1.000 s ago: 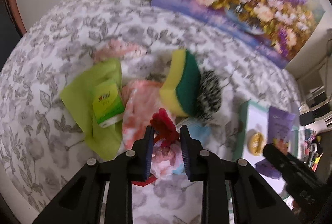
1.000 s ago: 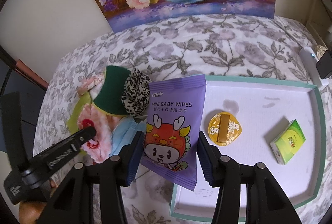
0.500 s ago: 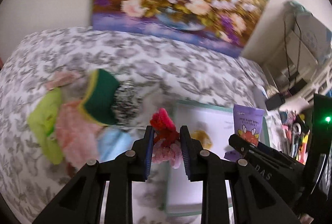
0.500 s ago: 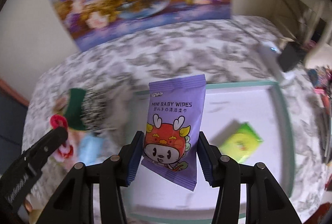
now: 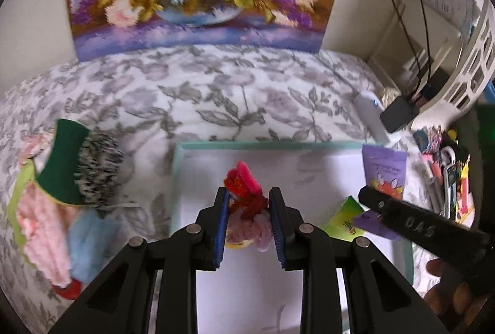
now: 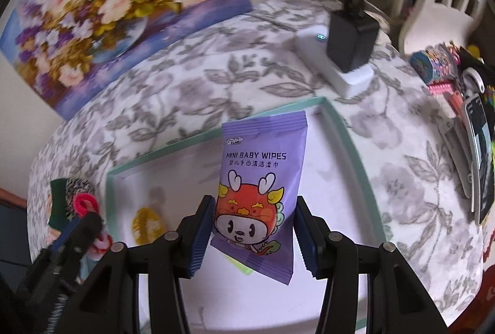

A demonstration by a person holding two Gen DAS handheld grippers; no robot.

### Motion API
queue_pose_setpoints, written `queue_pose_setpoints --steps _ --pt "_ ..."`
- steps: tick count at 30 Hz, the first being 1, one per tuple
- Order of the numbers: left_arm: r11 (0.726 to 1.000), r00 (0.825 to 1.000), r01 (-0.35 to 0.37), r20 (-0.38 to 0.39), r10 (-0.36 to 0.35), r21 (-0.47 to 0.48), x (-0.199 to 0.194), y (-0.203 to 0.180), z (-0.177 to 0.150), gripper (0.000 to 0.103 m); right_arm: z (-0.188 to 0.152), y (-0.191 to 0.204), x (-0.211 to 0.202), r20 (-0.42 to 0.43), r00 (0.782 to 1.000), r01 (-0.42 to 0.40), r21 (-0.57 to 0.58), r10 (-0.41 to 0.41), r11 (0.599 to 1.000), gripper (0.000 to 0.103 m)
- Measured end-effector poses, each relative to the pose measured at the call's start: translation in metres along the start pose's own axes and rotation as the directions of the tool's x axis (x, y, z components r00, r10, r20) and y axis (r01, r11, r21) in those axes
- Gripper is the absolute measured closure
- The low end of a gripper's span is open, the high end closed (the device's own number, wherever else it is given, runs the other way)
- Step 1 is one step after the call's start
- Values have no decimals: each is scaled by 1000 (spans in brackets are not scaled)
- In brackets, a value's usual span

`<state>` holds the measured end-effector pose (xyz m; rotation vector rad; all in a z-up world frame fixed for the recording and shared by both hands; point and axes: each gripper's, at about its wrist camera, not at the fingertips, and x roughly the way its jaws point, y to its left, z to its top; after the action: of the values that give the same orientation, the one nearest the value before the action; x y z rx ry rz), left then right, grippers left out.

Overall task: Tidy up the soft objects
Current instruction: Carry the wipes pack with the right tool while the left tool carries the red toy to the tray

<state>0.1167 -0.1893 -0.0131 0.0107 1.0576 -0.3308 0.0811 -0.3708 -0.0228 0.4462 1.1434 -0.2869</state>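
Both loads hang over the mint-rimmed tray [image 5: 174,176]: left gripper [image 5: 249,207] pinches the red-and-pink fuzzy scrunchie [image 5: 244,182], right gripper [image 6: 252,218] clamps the baby wipes pack [image 6: 263,176]. Best lowered onto bare white floor, clear of the green packet [image 5: 345,218], before releasing

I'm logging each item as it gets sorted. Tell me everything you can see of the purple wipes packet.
The purple wipes packet is a flat, glossy foil-like sachet with crimped ends, printed MINI BABY WIPES above a red cartoon dragon. It stands roughly upright, clamped at its lower sides by the right gripper, above the white tray. Nothing else visibly touches it.
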Motion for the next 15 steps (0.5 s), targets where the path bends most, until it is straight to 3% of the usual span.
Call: queue_pose_setpoints --steps 6,12,14,15 --pt "1000 1000 -19 -10 20 20 17 -7 -3 75 6 -18 13 -13 999 49 36 -49 998 50" --pt "1000 1000 -19 -5 20 18 16 -5 -1 74 8 -27 18 -28 999 43 62 -42 997 50" --pt "1000 1000 -7 -17 7 13 16 -4 0 58 7 -27 18 -27 999 42 62 -40 997 49" --pt "1000 1000 -5 -18 5 5 14 -3 0 43 7 -27 17 -24 999 42 62 -40 997 49"
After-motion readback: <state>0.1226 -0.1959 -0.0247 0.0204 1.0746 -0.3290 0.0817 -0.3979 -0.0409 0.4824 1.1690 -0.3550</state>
